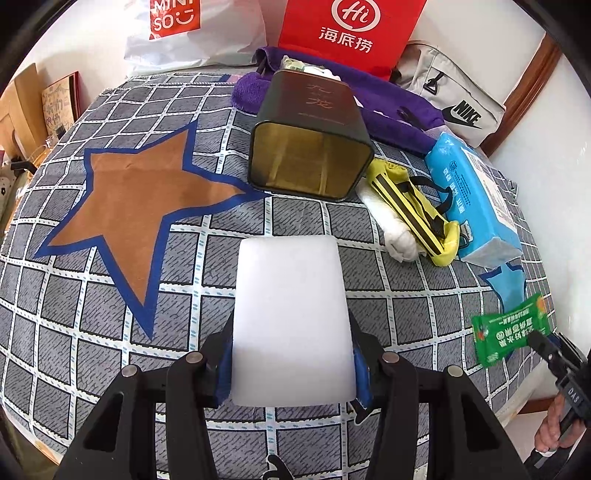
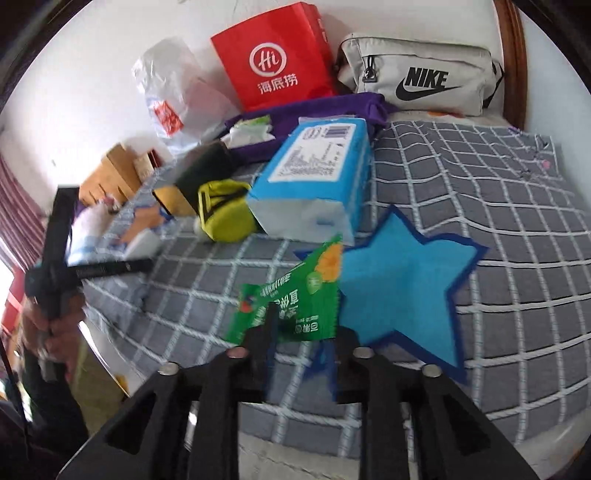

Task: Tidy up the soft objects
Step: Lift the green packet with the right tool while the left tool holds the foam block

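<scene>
My left gripper (image 1: 291, 373) is shut on a white foam block (image 1: 291, 317), with a blue pad pressed on each side. It holds the block above the checkered bedspread (image 1: 92, 325), in front of a black tin (image 1: 310, 147) that lies on its side. A green snack packet (image 2: 291, 299) stands between the parted fingers of my right gripper (image 2: 299, 343), over the bed's near edge beside a blue star patch (image 2: 399, 288). The pads do not press on it. The left wrist view shows that packet (image 1: 509, 328) at the right gripper's tip (image 1: 535, 341).
A yellow pouch (image 1: 417, 210), a white cloth roll (image 1: 391, 225) and a blue tissue pack (image 1: 476, 199) lie right of the tin. Behind are a purple towel (image 1: 388, 107), a red bag (image 1: 351, 33), a grey Nike bag (image 1: 450, 96) and a white plastic bag (image 1: 192, 33).
</scene>
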{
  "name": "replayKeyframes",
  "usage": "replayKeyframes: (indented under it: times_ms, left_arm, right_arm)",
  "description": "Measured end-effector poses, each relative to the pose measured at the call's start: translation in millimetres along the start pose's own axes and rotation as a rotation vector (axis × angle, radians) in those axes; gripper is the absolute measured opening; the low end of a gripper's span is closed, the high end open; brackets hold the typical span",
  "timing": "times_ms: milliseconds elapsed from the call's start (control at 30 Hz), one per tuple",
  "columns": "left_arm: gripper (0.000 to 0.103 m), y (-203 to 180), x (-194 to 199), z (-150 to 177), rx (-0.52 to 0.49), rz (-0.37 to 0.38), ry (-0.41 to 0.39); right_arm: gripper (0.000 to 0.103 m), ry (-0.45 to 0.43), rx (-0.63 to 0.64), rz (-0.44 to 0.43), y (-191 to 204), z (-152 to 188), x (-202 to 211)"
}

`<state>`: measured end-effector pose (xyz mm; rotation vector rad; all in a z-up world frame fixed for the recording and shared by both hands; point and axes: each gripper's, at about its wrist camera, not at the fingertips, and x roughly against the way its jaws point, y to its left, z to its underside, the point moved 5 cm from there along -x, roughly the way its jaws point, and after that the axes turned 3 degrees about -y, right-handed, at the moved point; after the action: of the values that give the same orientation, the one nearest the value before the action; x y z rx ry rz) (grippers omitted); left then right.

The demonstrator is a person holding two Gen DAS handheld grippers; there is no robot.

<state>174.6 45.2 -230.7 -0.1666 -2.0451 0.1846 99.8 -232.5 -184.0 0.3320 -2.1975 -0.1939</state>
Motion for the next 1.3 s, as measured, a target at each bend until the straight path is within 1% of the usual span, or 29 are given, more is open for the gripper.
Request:
replayKeyframes:
  times_ms: [33, 133, 233, 300, 400, 433, 467, 567, 600, 667, 700, 733, 800, 867, 933, 1000, 1033, 1100, 1133, 1167, 1200, 1233, 1267, 1300]
  left_arm:
    - [0.048, -1, 0, 0, 0.001, 0.001, -0.002]
    - [0.048, -1, -1, -1, -0.001, 0.001, -0.005]
    - [0.048, -2, -2, -2, -0.008, 0.0, -0.006]
    - [0.048, -2, -2, -3, -0.011, 0.002, -0.005]
    - [0.048, -1, -2, -3, -0.01, 0.007, -0.005]
    - [0.048, -1, -2, -3, -0.008, 0.009, -0.005]
    - [0.048, -1, -2, -3, -0.004, 0.01, -0.005]
    - [0.048, 0, -2, -3, -0.001, 0.015, -0.004]
    - [0.048, 0, -2, -3, -0.001, 0.015, -0.005]
    - [0.048, 1, -1, -3, 0.0, 0.022, -0.002]
    - [0.048, 1, -1, -3, 0.0, 0.025, 0.0]
    - [0.048, 1, -1, -4, 0.001, 0.028, 0.001]
    - [0.048, 1, -2, -4, 0.003, 0.032, 0.003]
    - [0.048, 1, -2, -4, 0.005, 0.035, 0.004]
    - [0.048, 2, -2, -4, 0.006, 0.036, 0.004]
    - [0.048, 2, -3, -4, 0.006, 0.037, 0.005]
    - [0.048, 2, -3, -4, 0.009, 0.04, 0.005]
    - [0.048, 2, -3, -5, 0.008, 0.042, 0.006]
    - [0.048, 2, -3, -5, 0.007, 0.042, 0.006]
    - [0.048, 2, -3, -5, 0.006, 0.042, 0.007]
    - [0.048, 2, -3, -5, 0.004, 0.042, 0.007]
    - [0.048, 2, -3, -5, 0.003, 0.042, 0.007]
    - [0.048, 2, -2, -5, 0.003, 0.044, 0.007]
    - [0.048, 2, -2, -5, 0.003, 0.045, 0.006]
  right_arm:
    - [0.038, 0.004, 0.018, 0.021, -4, 3, 2]
    - [0.051, 0.019, 0.067, 0.074, -14, 12, 8]
    - [0.055, 0.021, 0.104, 0.107, -18, 16, 12]
    - [0.057, 0.03, 0.148, 0.112, -14, 17, 13]
    - [0.065, 0.027, 0.21, 0.101, -3, 18, 11]
    - [0.066, 0.028, 0.234, 0.109, 1, 19, 10]
    - [0.066, 0.03, 0.267, 0.12, 5, 20, 8]
    - [0.066, 0.034, 0.37, 0.196, 15, 23, -1]
    - [0.067, 0.034, 0.396, 0.206, 17, 23, -3]
    - [0.074, 0.043, 0.46, 0.213, 23, 25, -7]
    - [0.079, 0.043, 0.503, 0.225, 26, 27, -9]
    - [0.081, 0.041, 0.54, 0.239, 29, 27, -12]
    - [0.081, 0.046, 0.618, 0.279, 34, 27, -20]
    - [0.081, 0.053, 0.656, 0.287, 37, 25, -25]
    - [0.081, 0.055, 0.681, 0.269, 40, 21, -34]
    - [0.082, 0.056, 0.667, 0.242, 40, 14, -41]
    - [0.083, 0.06, 0.644, 0.224, 38, 10, -44]
    - [0.084, 0.097, 0.54, 0.172, 29, 0, -54]
    - [0.084, 0.119, 0.474, 0.14, 23, -3, -57]
    - [0.084, 0.144, 0.382, 0.101, 14, -8, -62]
    - [0.08, 0.142, 0.326, 0.081, 9, -10, -63]
    - [0.069, 0.127, 0.312, 0.086, 7, -12, -62]
    - [0.064, 0.107, 0.308, 0.103, 6, -14, -60]
    - [0.05, 0.104, 0.301, 0.099, 6, -14, -58]
